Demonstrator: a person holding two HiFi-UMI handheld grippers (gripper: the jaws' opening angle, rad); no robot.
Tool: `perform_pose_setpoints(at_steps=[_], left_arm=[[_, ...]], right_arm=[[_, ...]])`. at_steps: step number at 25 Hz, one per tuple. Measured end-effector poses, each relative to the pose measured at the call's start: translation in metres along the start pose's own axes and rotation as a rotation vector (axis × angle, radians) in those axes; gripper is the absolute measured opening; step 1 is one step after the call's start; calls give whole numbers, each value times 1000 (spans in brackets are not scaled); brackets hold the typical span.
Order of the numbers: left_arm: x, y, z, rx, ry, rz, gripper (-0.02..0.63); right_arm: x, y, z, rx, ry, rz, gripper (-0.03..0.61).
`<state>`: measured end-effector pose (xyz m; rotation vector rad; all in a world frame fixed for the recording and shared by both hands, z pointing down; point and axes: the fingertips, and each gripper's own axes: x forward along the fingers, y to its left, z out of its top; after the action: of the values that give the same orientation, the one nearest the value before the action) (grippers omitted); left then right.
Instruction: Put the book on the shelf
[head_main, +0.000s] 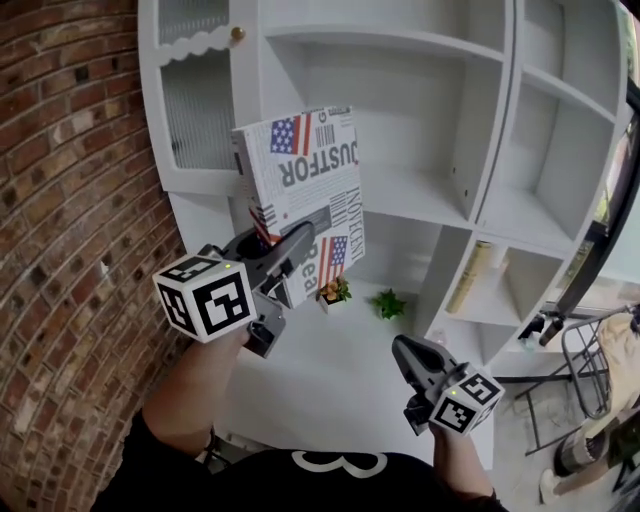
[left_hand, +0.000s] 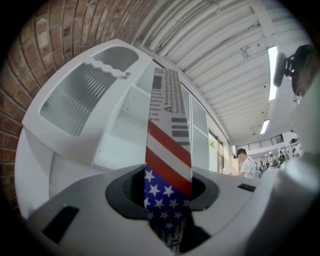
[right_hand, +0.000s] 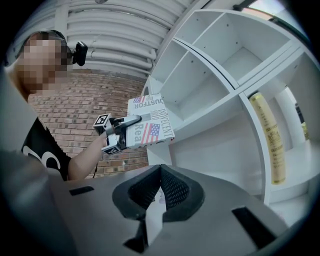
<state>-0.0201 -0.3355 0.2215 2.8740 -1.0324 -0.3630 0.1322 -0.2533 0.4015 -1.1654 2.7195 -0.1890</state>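
The book (head_main: 300, 190), white with a stars-and-stripes print and black lettering, is held up in front of the white shelf unit (head_main: 400, 42). My left gripper (head_main: 290, 250) is shut on the book's lower edge. In the left gripper view the book (left_hand: 167, 150) stands edge-on between the pads, level with the shelf's open compartments. The right gripper view shows the book (right_hand: 150, 125) and the left gripper (right_hand: 125, 122) just left of a shelf board. My right gripper (head_main: 405, 350) hangs lower at the right, its pads (right_hand: 170, 187) pressed together with nothing between them.
A brick wall (head_main: 60, 200) runs along the left. A cabinet door with ribbed glass (head_main: 195, 120) sits at the shelf's upper left. A yellow book (head_main: 468, 278) leans in a lower compartment. Two small green plants (head_main: 388, 303) stand below. A wire chair (head_main: 585, 370) is at the right.
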Motion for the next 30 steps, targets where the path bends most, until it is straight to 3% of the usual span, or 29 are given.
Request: perform_pose_setpoints(at_steps=[6,12,19,30], left_arm=[[22,16,25,7,-18,31,153],[49,26,51,67,-41,71,153],[74,24,74,54,-20,40,152],[99,48,88,137,-21,143,152]], right_arm=[[-8,-16,-6,10,1,-13,11],[-15,-35,3,-13,3,-36,11],[-15,-41,4,-21,9,-19,11],[-23,-56,8,-20,3,-33,11]])
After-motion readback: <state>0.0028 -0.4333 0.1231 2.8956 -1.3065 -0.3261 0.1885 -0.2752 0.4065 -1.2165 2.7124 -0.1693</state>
